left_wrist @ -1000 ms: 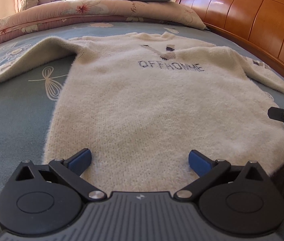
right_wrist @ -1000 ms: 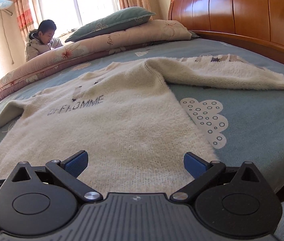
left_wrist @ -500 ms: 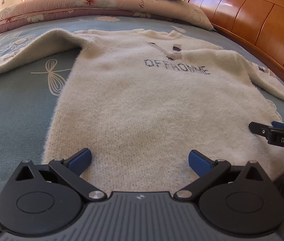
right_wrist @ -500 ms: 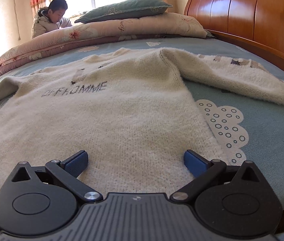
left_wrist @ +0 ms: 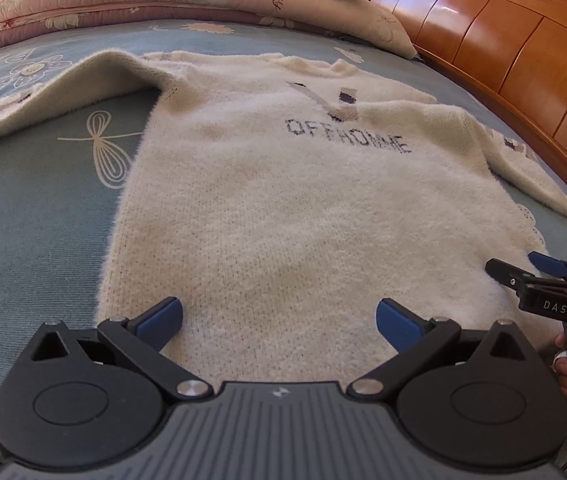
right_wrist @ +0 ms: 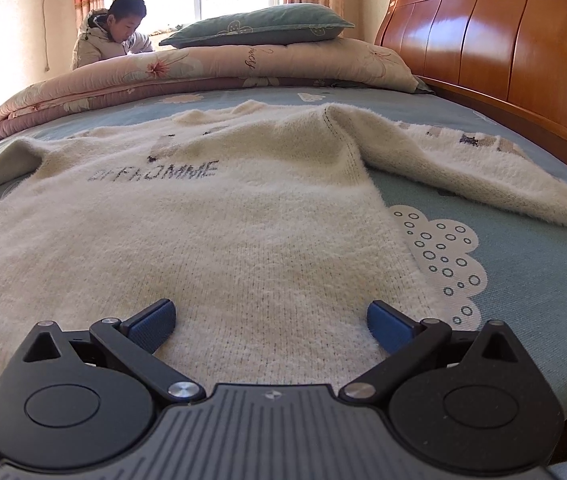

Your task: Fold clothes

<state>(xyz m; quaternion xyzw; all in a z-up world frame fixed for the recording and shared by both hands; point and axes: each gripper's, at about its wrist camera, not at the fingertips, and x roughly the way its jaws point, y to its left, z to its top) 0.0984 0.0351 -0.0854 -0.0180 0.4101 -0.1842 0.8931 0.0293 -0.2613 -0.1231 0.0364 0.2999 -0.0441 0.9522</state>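
One cream knitted sweater (left_wrist: pixel 283 208) lettered "OFFHOMME" is spread front-up on the blue patterned bedsheet (left_wrist: pixel 31 216), its hem nearest the cameras and both sleeves laid outward, one to each side. The sweater is not yet folded at any point.

Two grippers are counted. The left gripper (left_wrist: pixel 279 314) is held low over the hem with its blue fingers spread wide and nothing between them; the right gripper (right_wrist: pixel 269 318) is held likewise wide and empty near the hem's right corner, and it is also seen from the side at the edge of the left wrist view.

If a grip is taken here, only the top layer of the fluffy knit may be pinched, so that the back layer is left behind and the fold is skewed. The hem may also be dragged and bunched if the fingers are pushed in too flat.

Beyond the sweater, one folded floral quilt (right_wrist: pixel 203 72), one green pillow (right_wrist: pixel 259 26) and a wooden headboard (right_wrist: pixel 503 40) are seen, and one seated person (right_wrist: pixel 111 32) by the window.
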